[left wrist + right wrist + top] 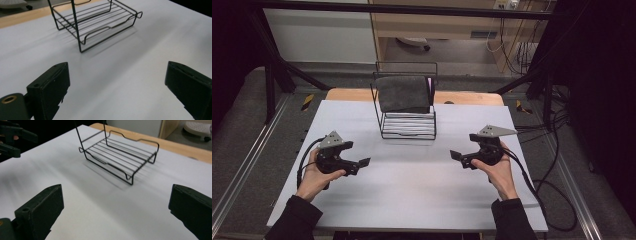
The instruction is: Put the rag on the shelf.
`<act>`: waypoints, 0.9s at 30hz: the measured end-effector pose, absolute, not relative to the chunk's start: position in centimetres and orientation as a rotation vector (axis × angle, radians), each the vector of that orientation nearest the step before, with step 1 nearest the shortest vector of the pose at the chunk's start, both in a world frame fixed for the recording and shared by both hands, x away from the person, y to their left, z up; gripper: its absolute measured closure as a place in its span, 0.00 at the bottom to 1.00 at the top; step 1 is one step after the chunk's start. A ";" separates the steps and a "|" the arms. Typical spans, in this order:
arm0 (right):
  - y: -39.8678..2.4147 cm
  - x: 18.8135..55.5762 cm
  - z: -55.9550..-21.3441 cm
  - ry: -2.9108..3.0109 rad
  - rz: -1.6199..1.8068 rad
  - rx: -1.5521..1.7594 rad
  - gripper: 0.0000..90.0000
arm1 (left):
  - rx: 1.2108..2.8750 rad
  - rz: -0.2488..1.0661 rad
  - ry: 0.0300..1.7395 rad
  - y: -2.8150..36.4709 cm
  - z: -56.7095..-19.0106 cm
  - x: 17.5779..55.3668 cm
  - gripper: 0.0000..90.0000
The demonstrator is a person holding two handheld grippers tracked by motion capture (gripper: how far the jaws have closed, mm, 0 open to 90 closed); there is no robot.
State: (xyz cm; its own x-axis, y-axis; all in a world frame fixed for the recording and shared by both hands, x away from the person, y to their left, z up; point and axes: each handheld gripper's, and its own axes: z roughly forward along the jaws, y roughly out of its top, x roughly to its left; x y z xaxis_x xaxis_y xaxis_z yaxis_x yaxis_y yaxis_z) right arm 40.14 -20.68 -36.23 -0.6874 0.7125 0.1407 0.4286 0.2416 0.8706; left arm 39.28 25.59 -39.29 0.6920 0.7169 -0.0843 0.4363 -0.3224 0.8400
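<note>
Resting low over the white tabletop point(412, 190), both hand-held grippers are standing released and empty, one at each side of a black two-tier wire rack point(408, 120) that is sitting at the middle of the table's far half. The left gripper point(362, 162) is pointing inward from the left, the right gripper point(457, 155) is mirroring it from the right, and bare table is lying between each of them and the rack. In the left gripper view, the two black jaws are standing wide apart with nothing but white surface between them; the right gripper view is showing the same, with the left gripper point(15, 143) appearing dimly at the upper left corner.

As for progress, the work is looking either finished or not yet begun. A dark grey folded cloth or pad point(403, 93) is lying on the upper tier of the rack, draped squarely with its front edge hanging slightly over, while the lower shelf point(100, 21) of thin parallel wires is sitting bare. No loose item is waiting anywhere on the table, so nothing obvious is left to place; I am judging that the grey piece is already where it belongs and the hands are at rest.

The rack itself is looking light and open: slim black rods, a raised rim around the bottom shelf with a dipped notch at the front, and tall uprights carrying the upper level. It is standing upright and square to the person.
</note>
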 end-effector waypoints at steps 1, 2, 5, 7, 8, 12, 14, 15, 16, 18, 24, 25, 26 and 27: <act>-21.0 40.0 -36.9 2.235 1.425 1.074 0.01 | 1.965 0.378 0.896 25.7 -39.7 39.2 0.07; -21.3 39.8 -37.5 2.232 1.422 1.074 0.01 | 1.971 0.382 0.895 25.9 -40.1 39.0 0.07; -22.4 39.3 -39.2 2.242 1.402 1.082 0.01 | 2.000 0.404 0.897 26.2 -41.3 38.6 0.07; -23.2 38.9 -40.2 2.241 1.405 1.093 0.01 | 2.017 0.401 0.900 26.5 -41.9 38.3 0.07; -23.5 38.7 -40.6 2.239 1.407 1.102 0.01 | 2.020 0.403 0.902 26.6 -42.2 38.2 0.07; -24.9 38.2 -42.3 2.254 1.372 1.144 0.01 | 2.028 0.410 0.922 27.3 -43.1 37.8 0.07; -25.5 38.0 -43.0 2.251 1.371 1.158 0.01 | 2.043 0.414 0.927 27.6 -43.5 37.6 0.07; -25.9 37.8 -43.3 2.249 1.375 1.164 0.01 | 2.049 0.413 0.927 27.7 -43.7 37.6 0.07; -26.3 37.7 -43.6 2.244 1.386 1.170 0.01 | 2.054 0.413 0.928 27.7 -43.8 37.5 0.07; -26.9 37.4 -44.2 2.254 1.387 1.179 0.01 | 2.054 0.417 0.930 27.9 -44.0 37.5 0.07; -28.0 36.7 -44.8 2.252 1.356 1.181 0.01 | 2.072 0.396 0.931 28.4 -44.7 37.3 0.07; -28.1 36.6 -44.9 2.250 1.361 1.189 0.01 | 2.073 0.396 0.935 28.5 -44.8 37.2 0.07; -28.2 36.5 -45.0 2.247 1.360 1.197 0.01 | 2.076 0.394 0.937 28.6 -44.9 37.2 0.07; -28.3 36.5 -45.1 2.252 1.353 1.201 0.01 | 2.077 0.395 0.936 28.7 -44.9 37.1 0.07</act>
